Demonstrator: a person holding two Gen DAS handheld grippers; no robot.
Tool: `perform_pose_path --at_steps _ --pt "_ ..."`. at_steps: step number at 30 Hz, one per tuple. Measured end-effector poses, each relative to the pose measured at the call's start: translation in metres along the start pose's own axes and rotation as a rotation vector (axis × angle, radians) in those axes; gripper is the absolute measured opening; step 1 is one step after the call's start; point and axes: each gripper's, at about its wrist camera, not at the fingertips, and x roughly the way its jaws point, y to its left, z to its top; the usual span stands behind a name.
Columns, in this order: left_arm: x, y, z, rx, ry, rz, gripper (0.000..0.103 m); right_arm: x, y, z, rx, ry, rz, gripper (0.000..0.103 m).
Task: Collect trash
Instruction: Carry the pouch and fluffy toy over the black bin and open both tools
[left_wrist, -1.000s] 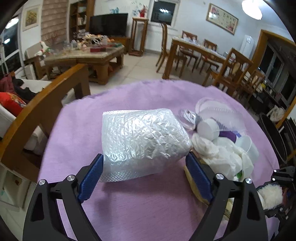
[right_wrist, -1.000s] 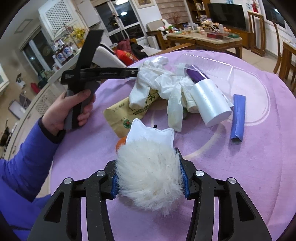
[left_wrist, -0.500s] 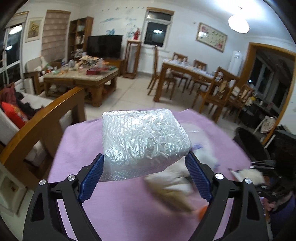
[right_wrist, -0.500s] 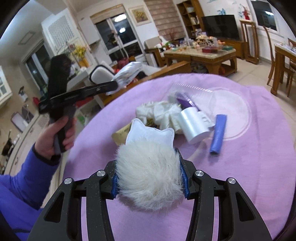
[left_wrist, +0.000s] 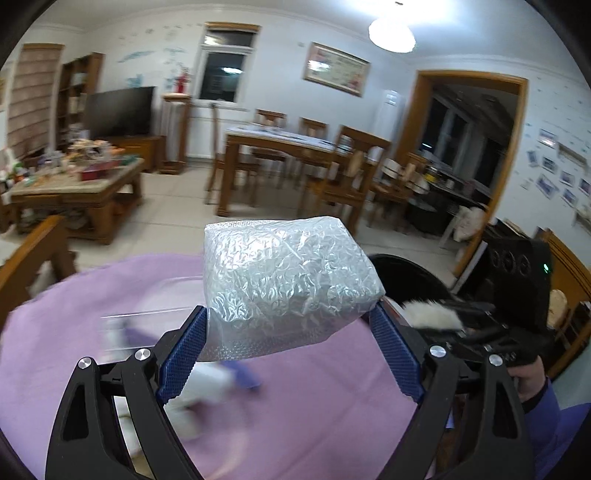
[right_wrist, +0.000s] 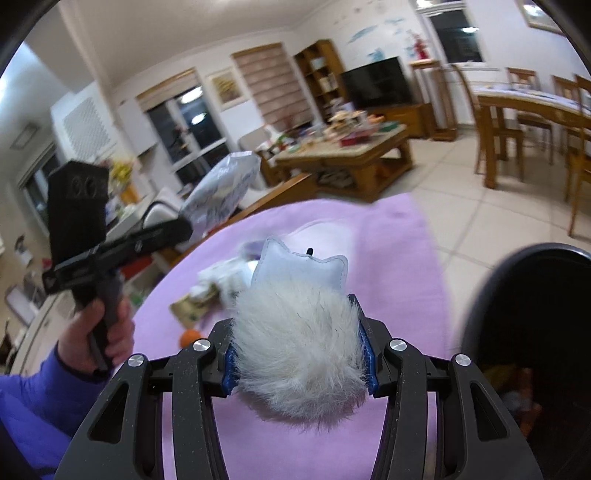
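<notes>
Trash was airborne on both sides: the left gripper pinched a bubble-wrap bundle between wide-set pads, lifted clear of the purple table, while the right gripper clamped a white furry scrap. Both pointed toward the black bin off the table's right edge, presumably for dropping; leftover scraps sat mid-table.
</notes>
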Motion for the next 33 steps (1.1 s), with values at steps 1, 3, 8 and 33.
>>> perform_pose_path --at_steps 1,3,8,33 --pt "0.008 -0.009 0.000 0.009 0.009 -0.015 0.087 -0.007 -0.010 -0.001 0.013 -0.010 -0.017 0.049" --pt "0.029 -0.028 0.003 0.028 0.033 -0.054 0.087 -0.019 -0.033 -0.003 0.043 -0.029 -0.053 0.049" --pt "0.085 -0.074 0.007 0.056 0.101 -0.157 0.087 -0.049 -0.090 -0.014 0.134 -0.069 -0.137 0.049" --pt "0.204 -0.145 -0.024 0.132 0.331 -0.218 0.087 -0.076 -0.211 -0.072 0.337 -0.058 -0.274 0.049"
